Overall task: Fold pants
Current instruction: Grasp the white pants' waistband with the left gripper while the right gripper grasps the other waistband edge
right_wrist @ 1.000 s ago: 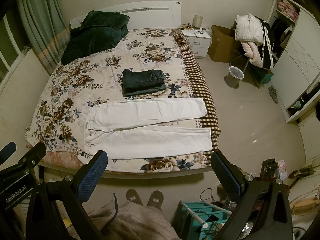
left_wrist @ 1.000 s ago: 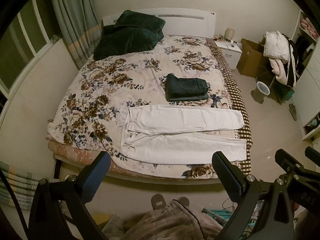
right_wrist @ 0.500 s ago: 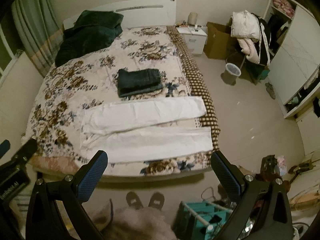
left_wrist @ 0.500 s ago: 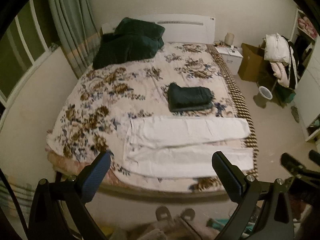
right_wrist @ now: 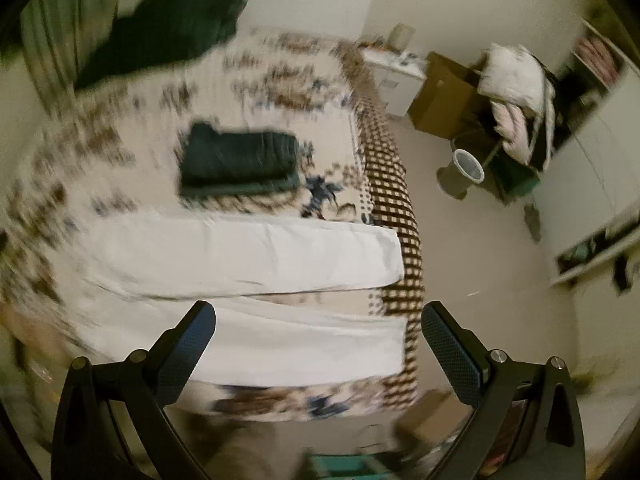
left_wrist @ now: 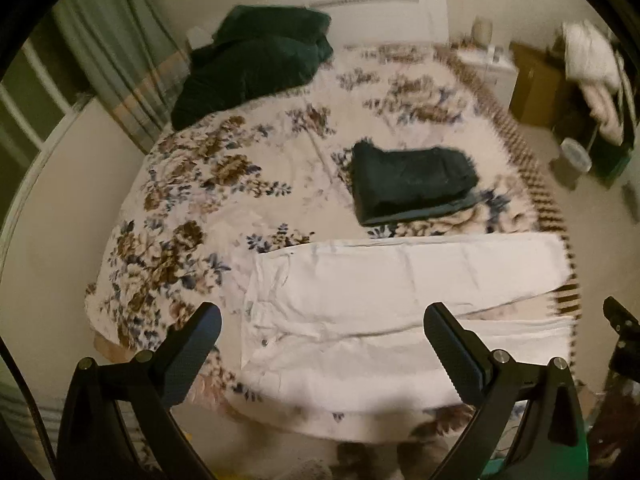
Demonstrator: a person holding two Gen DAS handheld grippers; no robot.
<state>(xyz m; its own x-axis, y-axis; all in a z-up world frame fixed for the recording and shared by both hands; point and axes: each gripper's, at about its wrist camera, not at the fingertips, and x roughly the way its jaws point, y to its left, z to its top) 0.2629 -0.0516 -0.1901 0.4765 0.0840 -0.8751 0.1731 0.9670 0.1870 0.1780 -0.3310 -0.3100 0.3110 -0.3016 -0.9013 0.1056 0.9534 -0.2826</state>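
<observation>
White pants (left_wrist: 400, 300) lie flat and spread near the front edge of the floral bed (left_wrist: 200, 208), waist to the left, both legs running right. They also show in the right wrist view (right_wrist: 248, 280). My left gripper (left_wrist: 322, 320) is open and empty, above the waist and upper legs. My right gripper (right_wrist: 318, 320) is open and empty, above the near leg close to its cuff. Both views are blurred by motion.
Folded dark pants (left_wrist: 412, 184) lie on the bed behind the white ones. A dark green duvet (left_wrist: 256, 60) is piled by the headboard. A nightstand (right_wrist: 396, 76), cardboard box (right_wrist: 444, 96), bin (right_wrist: 468, 166) and clothes rack (right_wrist: 516, 96) stand to the right.
Both grippers have moved forward and down toward the bed; the white pants look much larger in both views. Both stayed open and empty.
</observation>
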